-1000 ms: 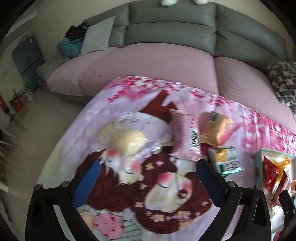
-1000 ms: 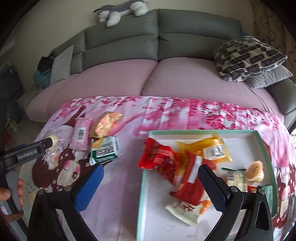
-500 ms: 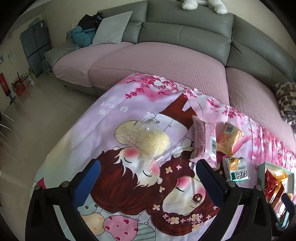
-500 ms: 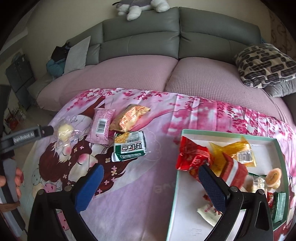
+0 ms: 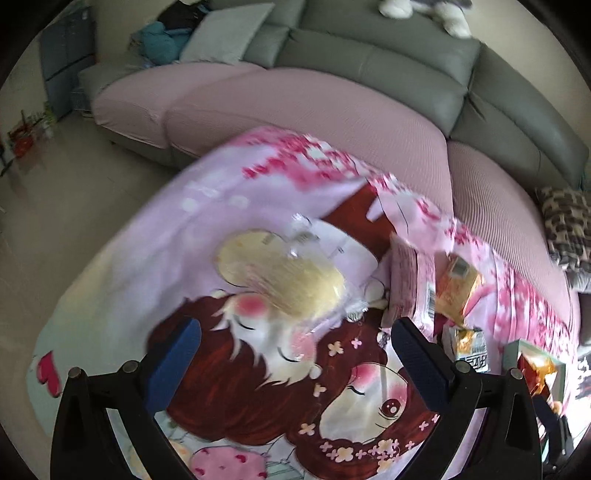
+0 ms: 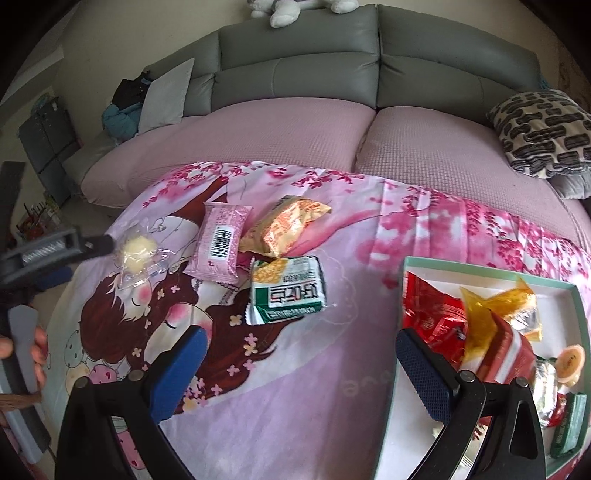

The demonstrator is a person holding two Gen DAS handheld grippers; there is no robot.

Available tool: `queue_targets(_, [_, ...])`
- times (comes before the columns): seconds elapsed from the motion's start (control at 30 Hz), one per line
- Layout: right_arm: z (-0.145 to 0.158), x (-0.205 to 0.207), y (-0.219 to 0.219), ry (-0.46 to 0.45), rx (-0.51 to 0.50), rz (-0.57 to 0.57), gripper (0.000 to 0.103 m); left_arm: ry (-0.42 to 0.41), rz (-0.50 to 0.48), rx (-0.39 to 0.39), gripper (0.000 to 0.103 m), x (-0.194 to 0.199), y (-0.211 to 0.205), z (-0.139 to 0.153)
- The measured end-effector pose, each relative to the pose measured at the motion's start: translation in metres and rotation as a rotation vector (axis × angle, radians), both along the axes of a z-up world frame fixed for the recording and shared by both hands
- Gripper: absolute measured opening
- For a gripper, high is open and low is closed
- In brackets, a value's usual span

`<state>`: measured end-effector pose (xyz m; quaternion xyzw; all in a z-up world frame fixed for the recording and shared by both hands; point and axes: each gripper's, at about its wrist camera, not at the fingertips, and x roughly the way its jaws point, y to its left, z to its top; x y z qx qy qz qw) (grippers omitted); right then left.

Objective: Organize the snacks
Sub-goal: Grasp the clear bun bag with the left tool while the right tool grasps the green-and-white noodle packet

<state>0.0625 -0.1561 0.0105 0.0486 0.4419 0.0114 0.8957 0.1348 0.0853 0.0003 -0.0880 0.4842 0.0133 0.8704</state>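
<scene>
A pale yellow bun in clear wrap (image 5: 288, 280) (image 6: 138, 254) lies on the cartoon-print cloth (image 5: 258, 387), just ahead of my open left gripper (image 5: 291, 354), which holds nothing. To its right lie a pink packet (image 6: 221, 242) (image 5: 410, 284), an orange packet (image 6: 286, 225) (image 5: 456, 288) and a green-and-white packet (image 6: 288, 291) (image 5: 471, 349). A green-rimmed white tray (image 6: 491, 269) at the right holds several snacks. My right gripper (image 6: 301, 365) hovers open and empty between the green packet and the tray.
A grey sofa with pink seat covers (image 6: 295, 125) runs behind the table. A patterned cushion (image 6: 543, 129) lies at the right and a plush toy (image 6: 291, 9) sits on the sofa back. A person's hand (image 6: 35, 350) holds the left gripper's handle. Floor (image 5: 55, 206) lies left of the table.
My left gripper has closed in on the wrapped bun, which now looks larger and nearer. My right gripper has swung left, so the loose packets sit more central and the tray further right.
</scene>
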Motion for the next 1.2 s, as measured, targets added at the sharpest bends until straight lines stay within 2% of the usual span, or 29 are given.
queue_targets(0.2, [-0.007, 0.016, 0.012, 0.007, -0.008, 0.034, 0.103, 0.017, 0.007, -0.047, 0.102, 0.019, -0.002, -0.021])
queue_targets(0.57, [-0.032, 0.052, 0.022, 0.048, -0.03, 0.058, 0.103, -0.031, 0.078, -0.055, 0.102, 0.042, 0.013, -0.028])
queue_targets(0.7, [-0.041, 0.062, 0.02, 0.058, -0.046, 0.05, 0.102, -0.036, 0.07, -0.05, 0.102, 0.051, 0.01, -0.033])
queue_targets(0.8, [-0.046, 0.067, 0.017, 0.066, -0.048, 0.046, 0.1, -0.042, 0.069, -0.04, 0.102, 0.055, 0.007, -0.035])
queue_targets(0.87, [-0.049, 0.07, 0.014, 0.069, -0.044, 0.043, 0.092, -0.046, 0.073, -0.042, 0.102, 0.057, 0.006, -0.035])
queue_targets(0.93, [-0.052, 0.073, 0.013, 0.076, -0.044, 0.042, 0.091, -0.044, 0.075, -0.041, 0.1, 0.059, 0.005, -0.037])
queue_targets(1.03, [-0.056, 0.075, 0.012, 0.081, -0.046, 0.043, 0.088, -0.032, 0.073, -0.025, 0.093, 0.062, 0.002, -0.04])
queue_targets(1.1, [-0.059, 0.076, 0.013, 0.083, -0.05, 0.045, 0.087, -0.018, 0.07, -0.021, 0.078, 0.063, 0.001, -0.043])
queue_targets(1.13, [-0.06, 0.075, 0.013, 0.082, -0.055, 0.047, 0.086, -0.01, 0.069, -0.026, 0.073, 0.064, 0.001, -0.045])
queue_targets(1.2, [-0.061, 0.075, 0.014, 0.08, -0.068, 0.048, 0.085, 0.005, 0.065, -0.034, 0.07, 0.065, 0.0, -0.048])
